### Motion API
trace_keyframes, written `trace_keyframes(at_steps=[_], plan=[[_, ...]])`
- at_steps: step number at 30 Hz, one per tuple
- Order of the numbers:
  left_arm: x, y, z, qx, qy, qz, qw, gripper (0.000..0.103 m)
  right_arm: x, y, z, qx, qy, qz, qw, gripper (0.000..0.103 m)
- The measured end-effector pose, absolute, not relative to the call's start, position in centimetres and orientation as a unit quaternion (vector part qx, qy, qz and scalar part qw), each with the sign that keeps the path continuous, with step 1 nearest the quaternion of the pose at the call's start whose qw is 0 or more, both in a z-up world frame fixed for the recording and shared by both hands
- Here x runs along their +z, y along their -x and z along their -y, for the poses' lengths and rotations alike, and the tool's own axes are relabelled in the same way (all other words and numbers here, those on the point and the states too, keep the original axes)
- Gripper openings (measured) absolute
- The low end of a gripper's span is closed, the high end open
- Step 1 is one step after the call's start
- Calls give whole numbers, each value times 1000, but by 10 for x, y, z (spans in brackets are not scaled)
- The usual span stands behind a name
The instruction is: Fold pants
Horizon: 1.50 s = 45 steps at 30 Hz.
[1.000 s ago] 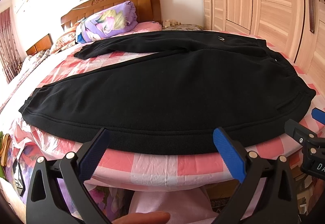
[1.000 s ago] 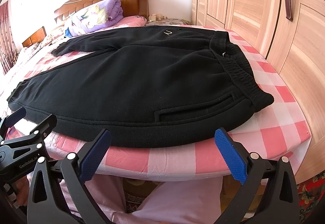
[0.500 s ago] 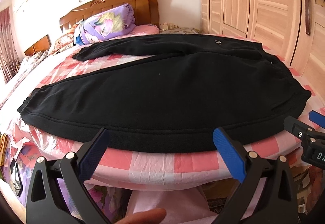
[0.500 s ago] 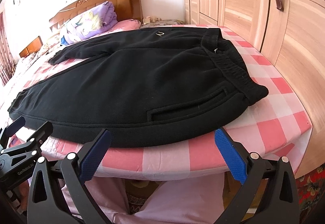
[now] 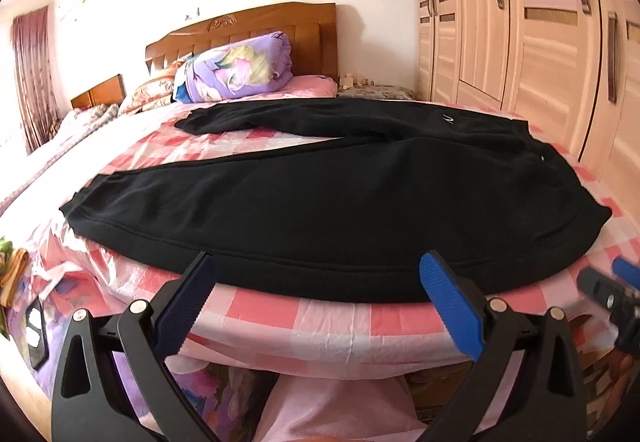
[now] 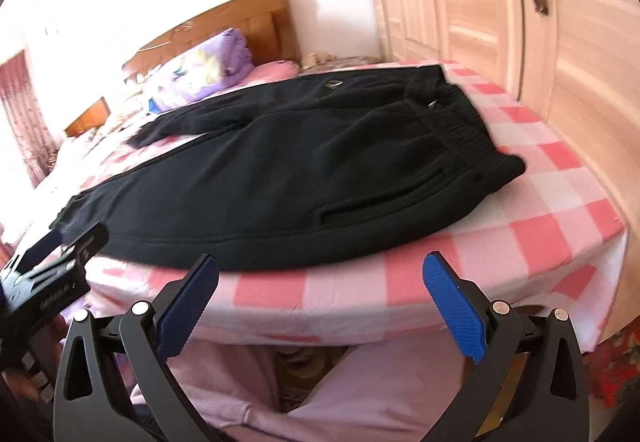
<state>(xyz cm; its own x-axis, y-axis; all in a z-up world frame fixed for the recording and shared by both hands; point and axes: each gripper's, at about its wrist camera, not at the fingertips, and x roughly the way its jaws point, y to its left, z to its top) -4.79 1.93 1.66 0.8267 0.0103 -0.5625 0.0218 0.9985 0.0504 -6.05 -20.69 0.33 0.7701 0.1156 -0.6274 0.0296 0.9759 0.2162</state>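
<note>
**Black pants spread flat on a checked bed, both claws wide and empty**

Pink-and-white checked sheet covers the bed (image 5: 320, 326), which fills most of both views. At 2 o'clock a pale wooden wardrobe (image 5: 540, 41) stands along the bed's side, and a brown wooden headboard (image 5: 248, 29) rises at 11 o'clock.

The black pants (image 5: 340, 201) lie spread flat across the sheet near its front edge. Their elastic waistband (image 6: 464, 125) sits toward 2 o'clock in the right wrist view, with a slit pocket (image 6: 384, 197) below it; the two legs run off toward 9 and 10 o'clock, parted in a narrow V.

A purple printed quilt roll (image 5: 236, 69) rests against the headboard at 11 o'clock.

The left gripper (image 5: 318, 306) hangs just short of the pants' near hem, its blue pads wide apart and holding nothing. The right gripper (image 6: 320, 310) is likewise spread wide and empty, at the bed's edge below the pocket, not touching the cloth.
</note>
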Motion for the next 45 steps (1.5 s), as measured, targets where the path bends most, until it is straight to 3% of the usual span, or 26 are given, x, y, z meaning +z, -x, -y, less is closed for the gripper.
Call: trace_keyframes(at_steps=[3,10,17,23,31,36,38,39,41,42,45], plan=[[13,49,-21,-53,-15,-306,950,102,9,64,196,39,-71,-334,939,99],[21,-15,-19,-161,5,-406,900,102,94,-7,233,3,21,-192,981,99],[69,-169,-16,-146,-55,-393,906,102,113,-214,290,104,4,-258,960,99],[47,-279,-25,-133,-14,-502,854,101,73,-371,308,111,43,-415,902,99],[35,-326,-29,-176,29,-490,853,101,20,-459,284,179,86,-483,853,96],[37,-352,-13,-178,-13,-482,858,99,2,-485,276,216,71,-508,831,92],[33,-366,-7,-199,-3,-492,847,75,-9,-489,270,227,88,-523,817,89],[30,-374,-6,-208,10,-502,840,69,-9,-486,265,234,105,-514,818,82],[25,-391,-3,-220,47,-520,824,62,-4,-479,263,258,108,-505,816,56],[23,-397,-2,-223,58,-524,820,60,2,-472,260,267,114,-497,818,35],[21,-415,0,-231,99,-533,808,60,17,-445,247,250,175,-457,836,11]])
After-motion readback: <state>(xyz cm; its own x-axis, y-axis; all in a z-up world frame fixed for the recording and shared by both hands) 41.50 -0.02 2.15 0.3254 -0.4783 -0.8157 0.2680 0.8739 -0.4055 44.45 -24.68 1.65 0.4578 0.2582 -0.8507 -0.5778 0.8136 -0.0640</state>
